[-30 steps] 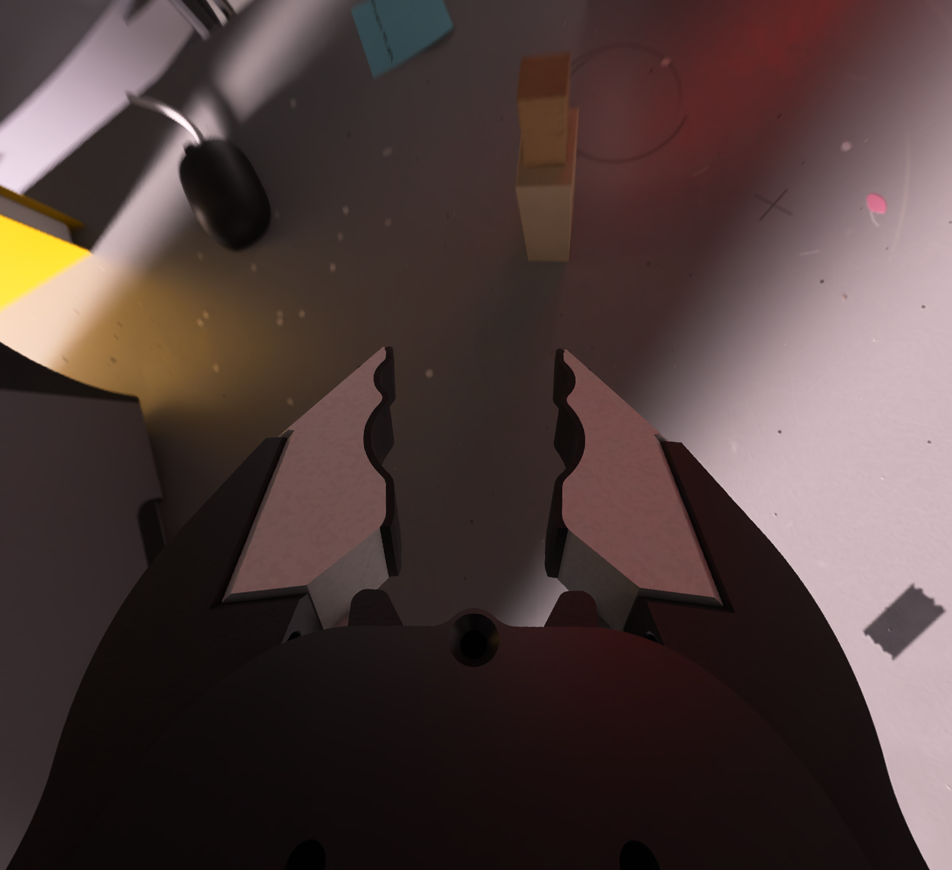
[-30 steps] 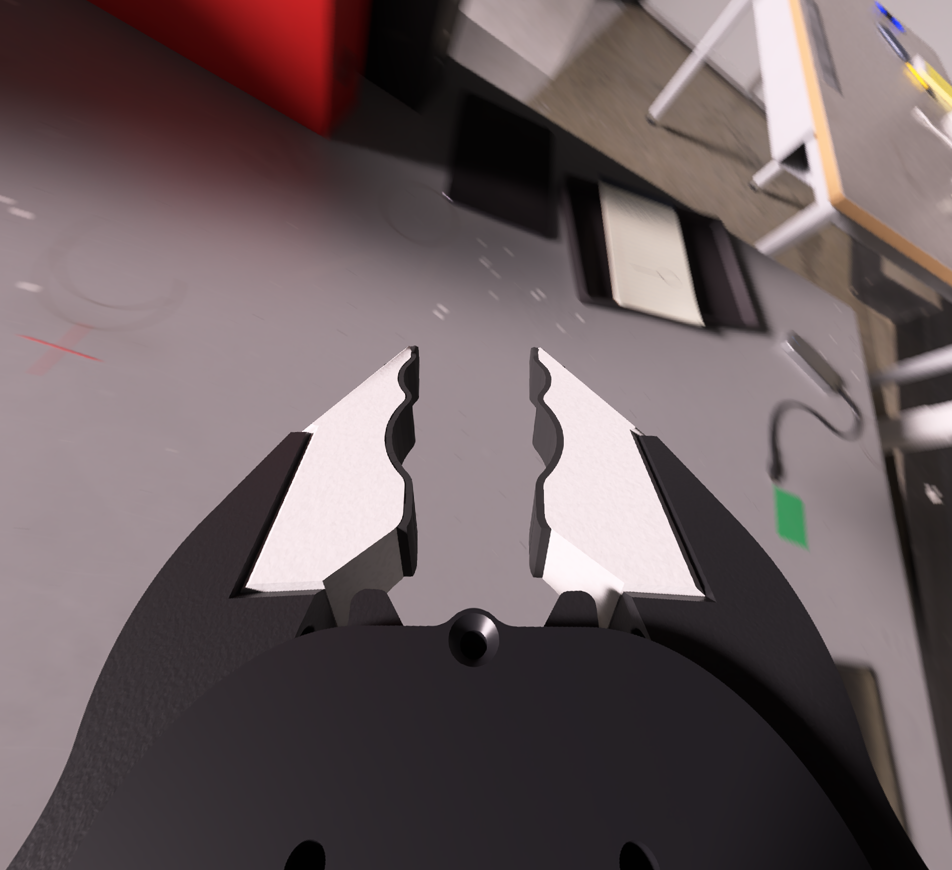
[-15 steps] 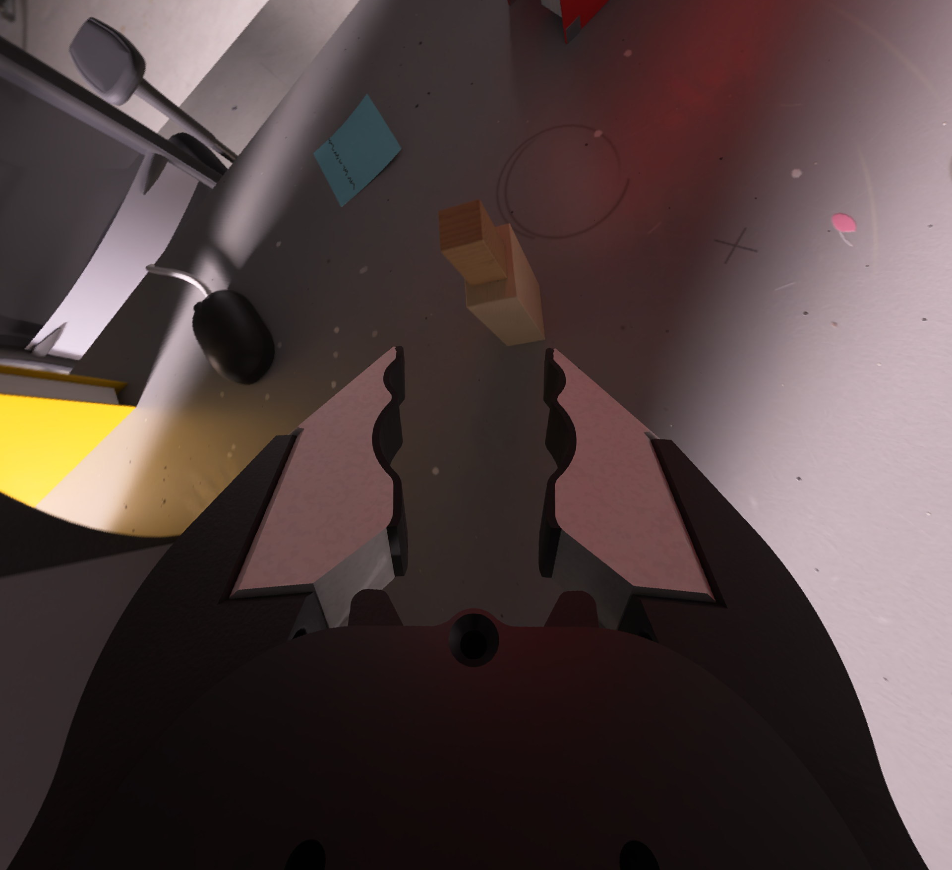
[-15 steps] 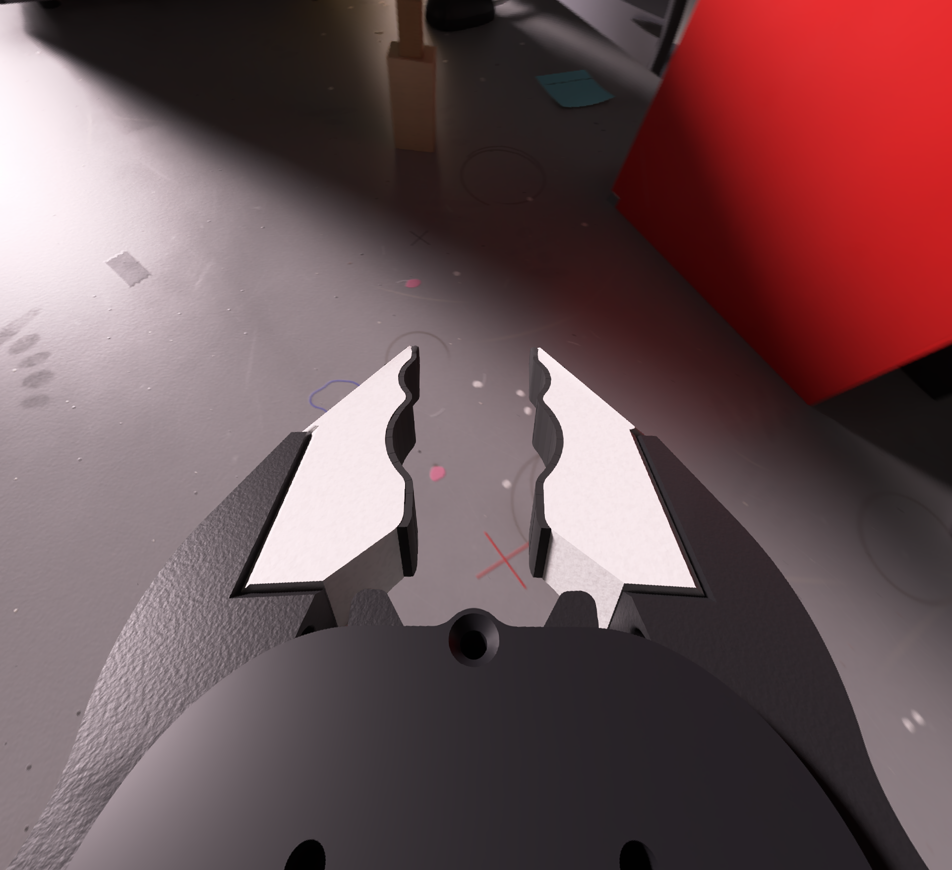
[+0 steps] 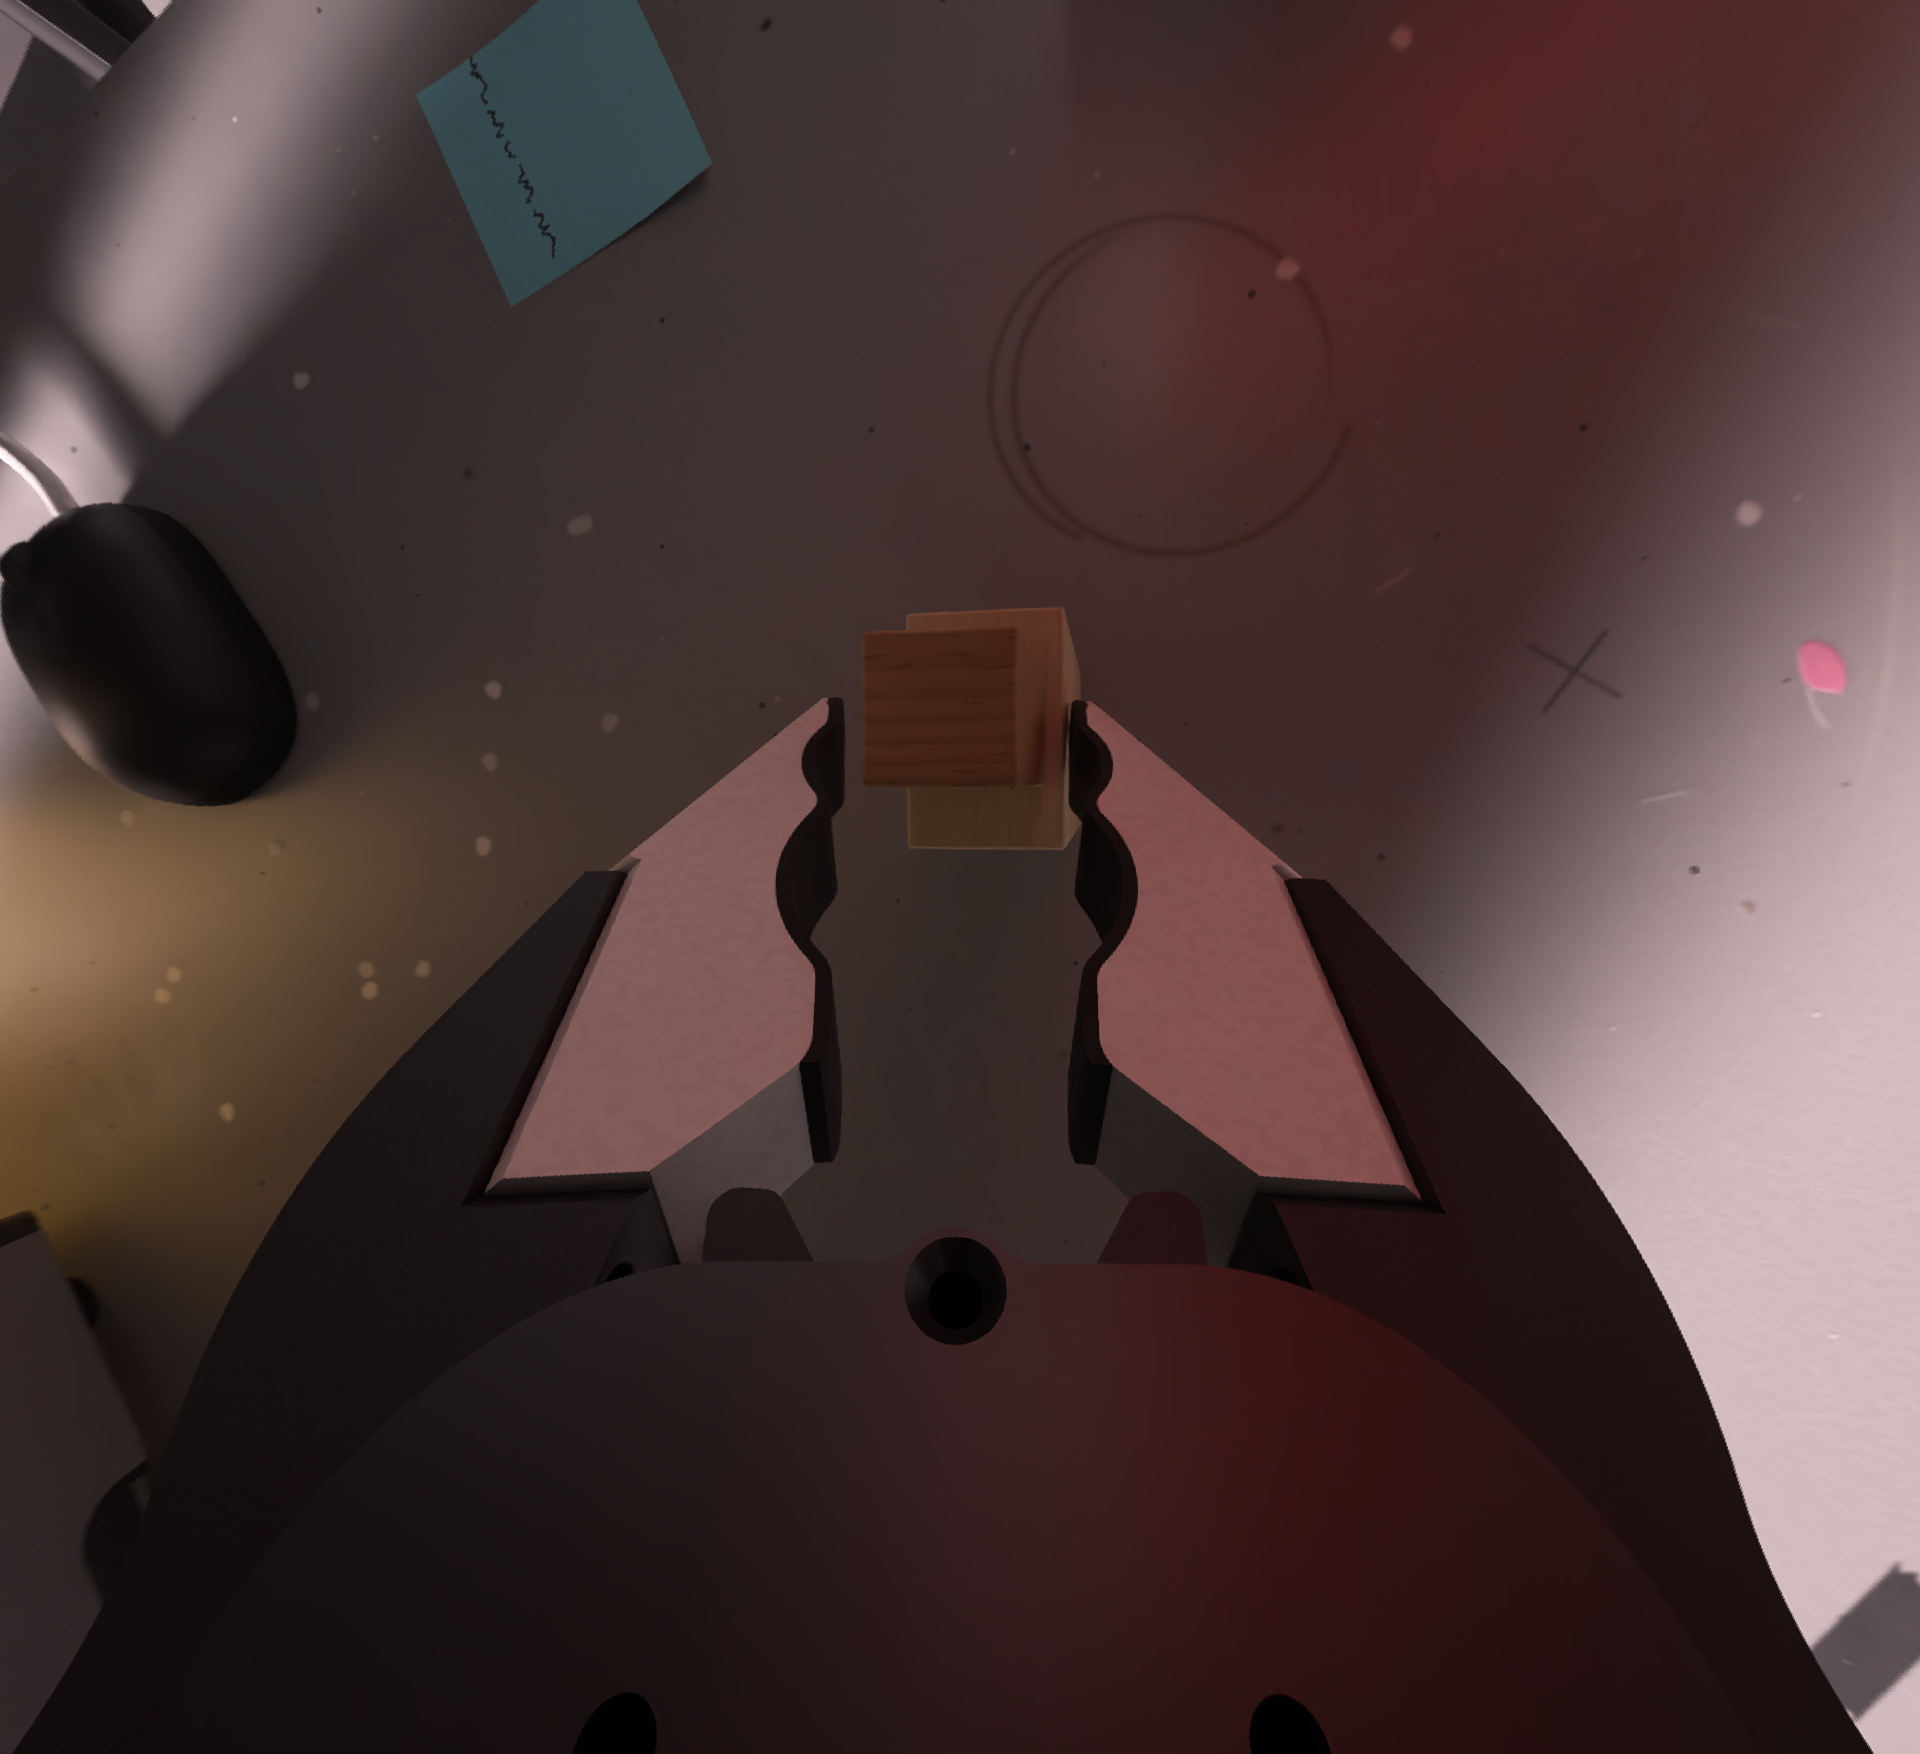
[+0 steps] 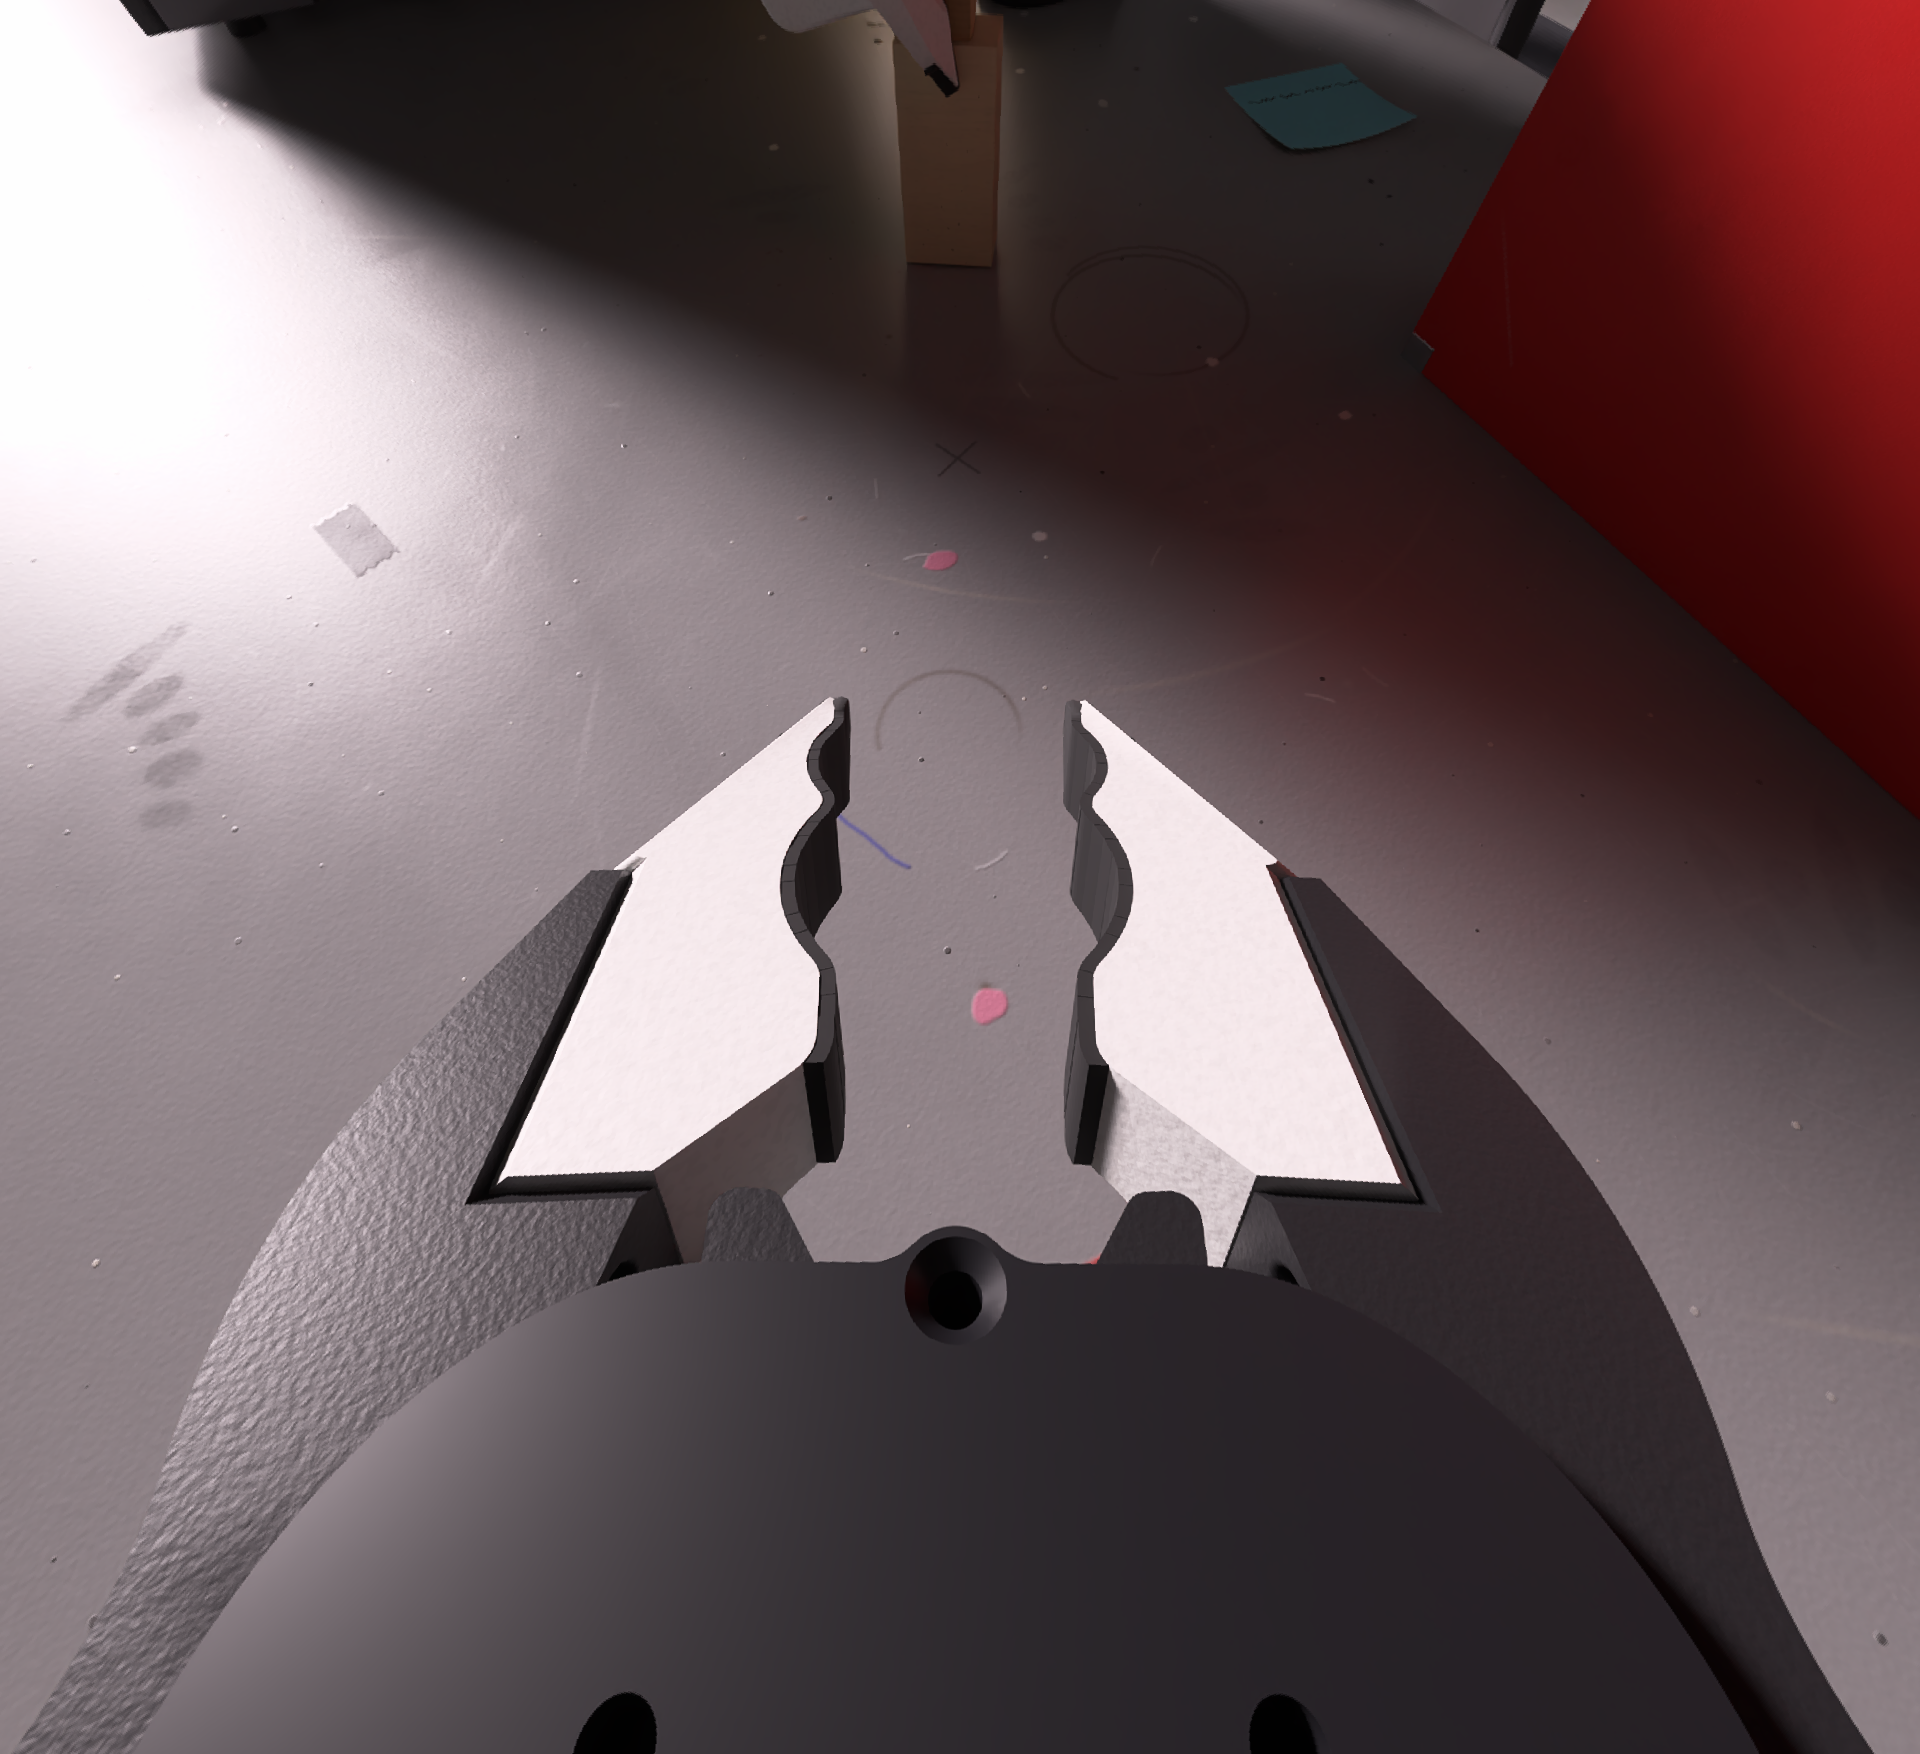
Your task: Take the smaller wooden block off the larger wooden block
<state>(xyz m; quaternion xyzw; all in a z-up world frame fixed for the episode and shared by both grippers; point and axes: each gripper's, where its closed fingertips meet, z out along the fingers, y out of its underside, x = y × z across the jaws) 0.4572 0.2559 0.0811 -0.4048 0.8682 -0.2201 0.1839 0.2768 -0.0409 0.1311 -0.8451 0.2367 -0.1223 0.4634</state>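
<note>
Since before, left claw (image 5: 954, 738) is descending open over the smaller wooden block (image 5: 940, 707).
Block is looking light, rigid; side faces are offering grip, right claw (image 6: 956, 738) is waiting open.

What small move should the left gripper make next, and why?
Probably lower a little more, then close. The left gripper is open above the small block, which still sits on the large block; in the right wrist view its fingertips seem already beside the stack.
</note>
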